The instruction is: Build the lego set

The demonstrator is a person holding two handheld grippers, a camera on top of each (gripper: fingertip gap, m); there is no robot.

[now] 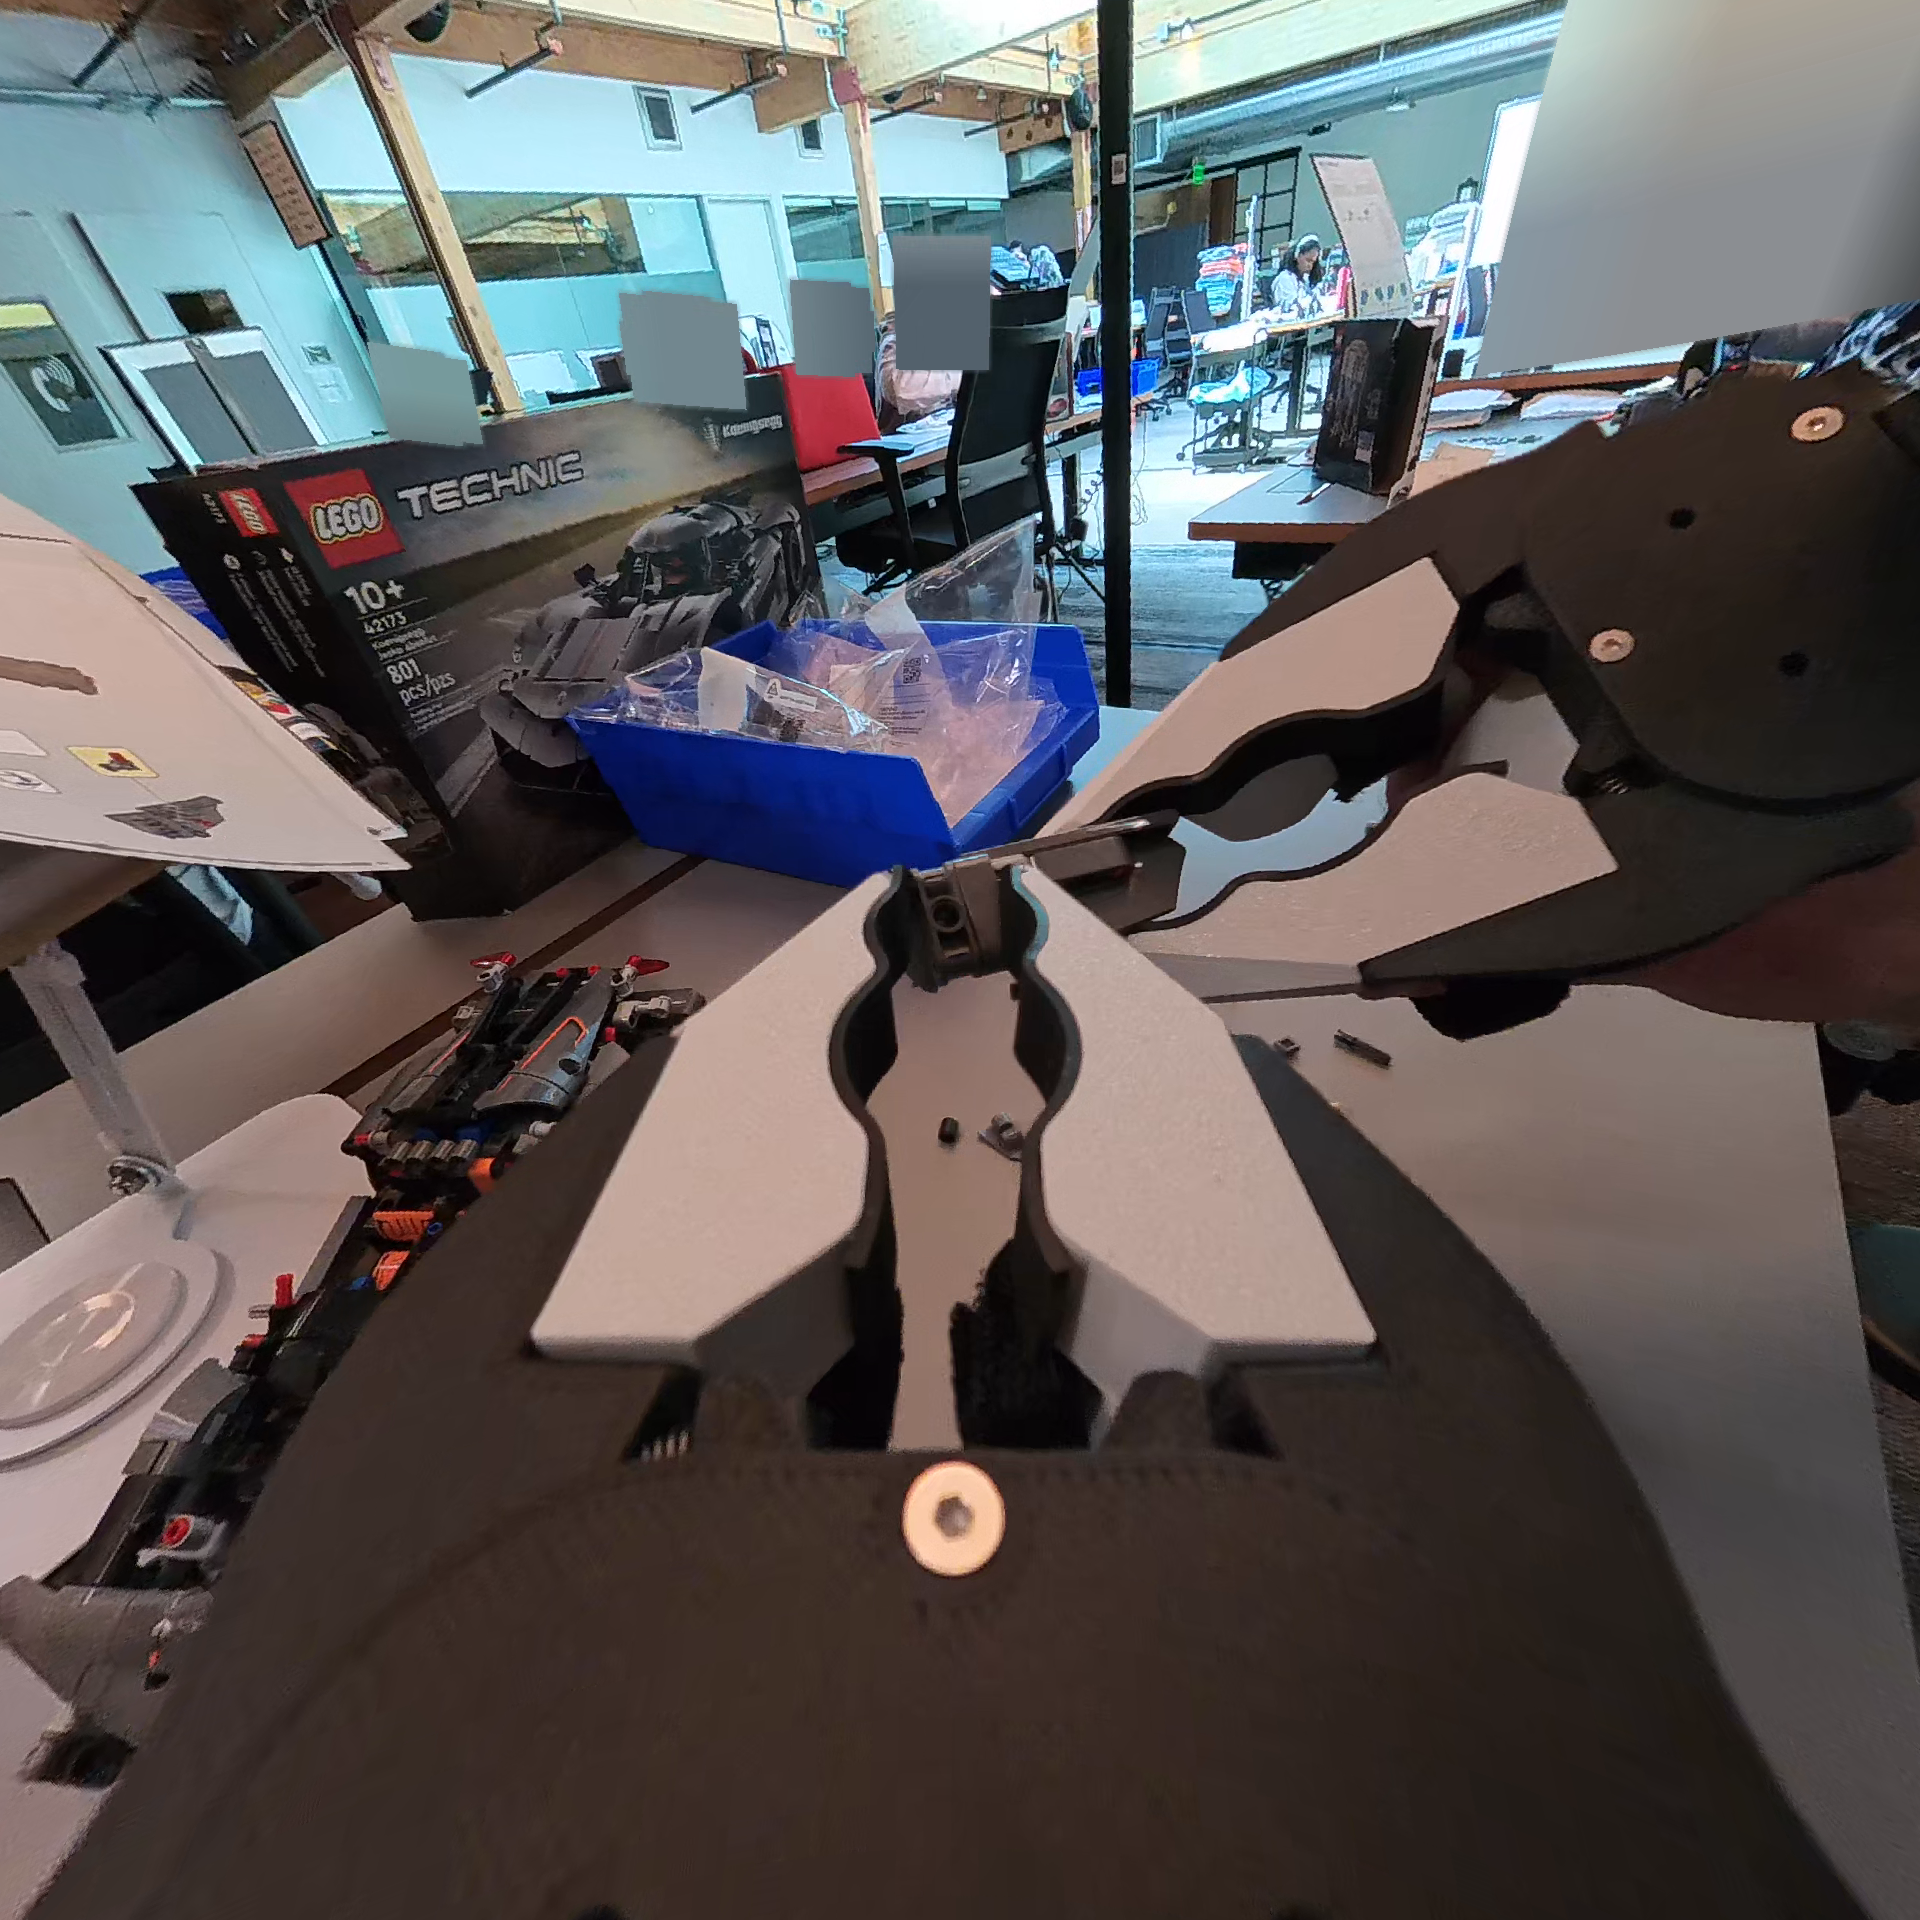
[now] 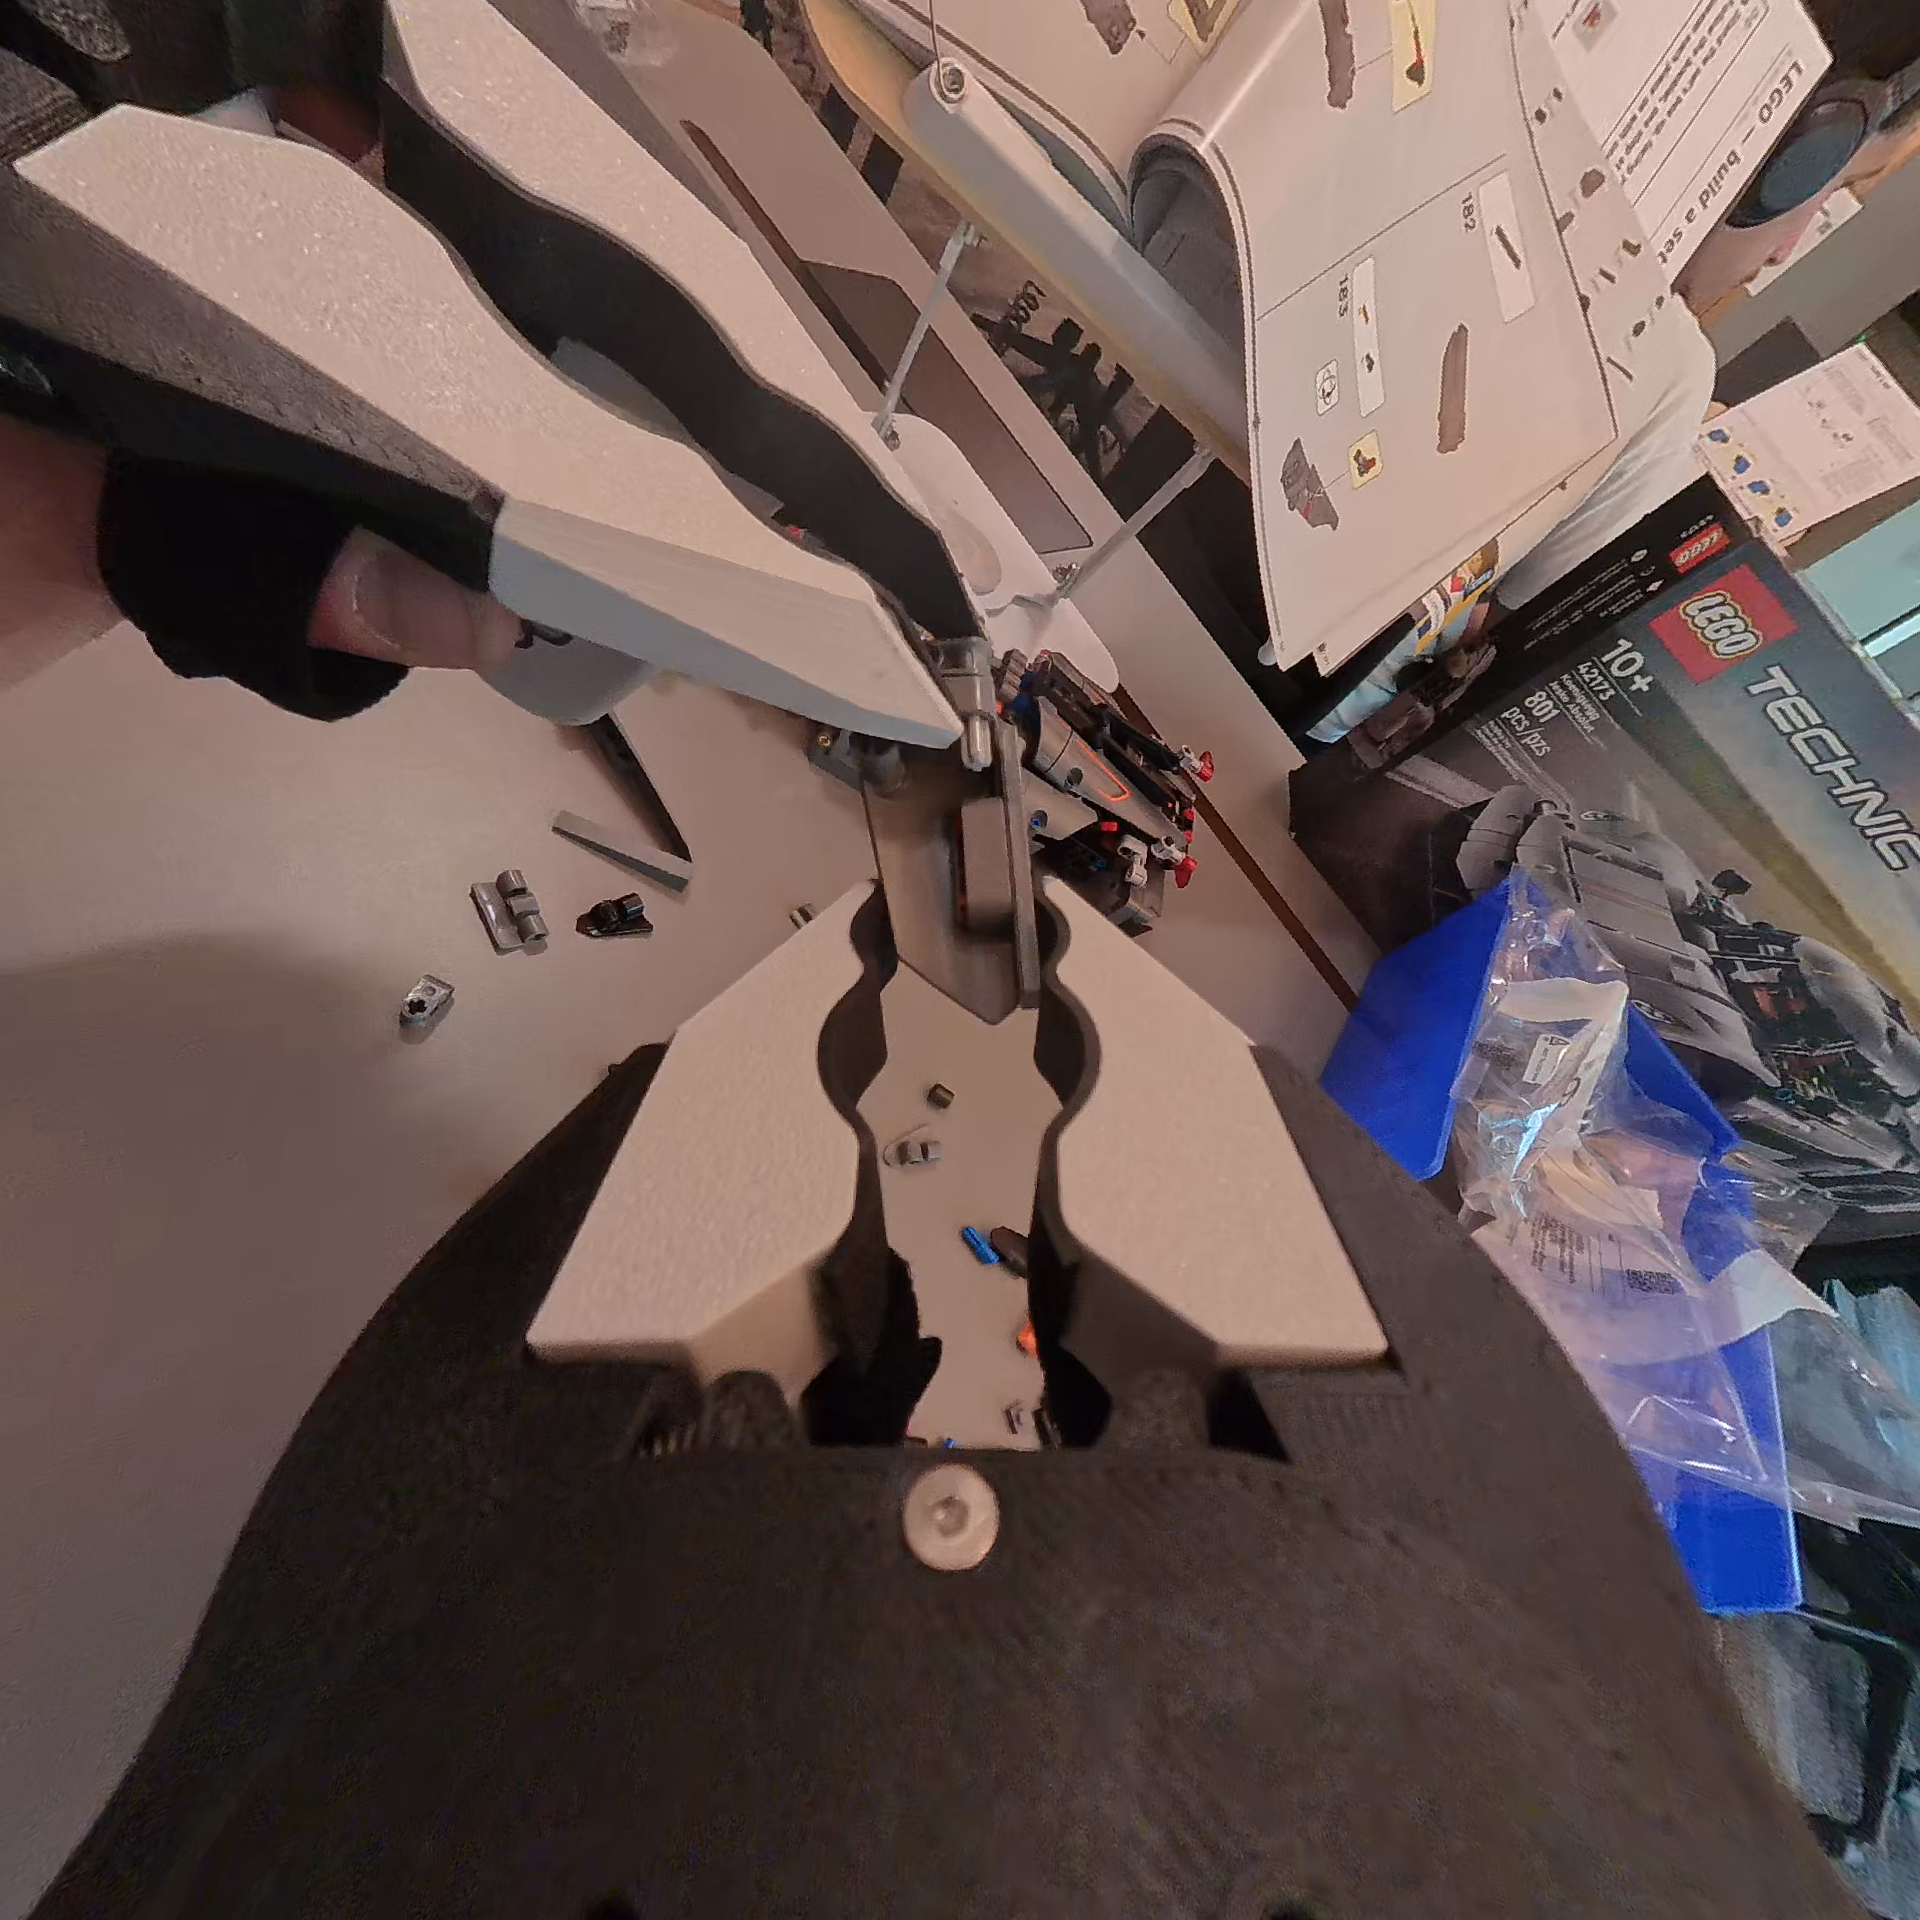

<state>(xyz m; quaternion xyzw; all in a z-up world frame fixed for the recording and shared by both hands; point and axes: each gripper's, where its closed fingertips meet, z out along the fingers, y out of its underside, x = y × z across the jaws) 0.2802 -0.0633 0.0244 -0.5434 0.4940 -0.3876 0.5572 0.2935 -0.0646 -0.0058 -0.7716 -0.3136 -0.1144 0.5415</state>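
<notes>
My left gripper [image 1: 951, 896] is shut on a small dark grey Lego connector [image 1: 948, 930], held above the table. My right gripper [image 1: 1148, 847] comes in from the right, shut on a flat grey panel piece [image 1: 1081, 850] whose end meets the connector. In the right wrist view my right gripper [image 2: 961, 920] grips the grey panel [image 2: 971, 883], and the left gripper [image 2: 958, 670] reaches in from the upper left with the connector [image 2: 971, 691] against the panel's far end. The half-built dark car model [image 1: 520, 1060] lies on the table to the left; it also shows behind the panel [image 2: 1101, 769].
The Lego box [image 1: 468, 582] and a blue bin [image 1: 748, 800] of plastic bags stand behind. An open instruction booklet [image 1: 156, 727] rests on a stand at left. Small loose pieces [image 2: 509, 914] and a grey wedge panel [image 2: 623, 847] lie on the white table [image 2: 208, 1143]. Only a small space, under 4 cm, lies between the two pairs of fingers.
</notes>
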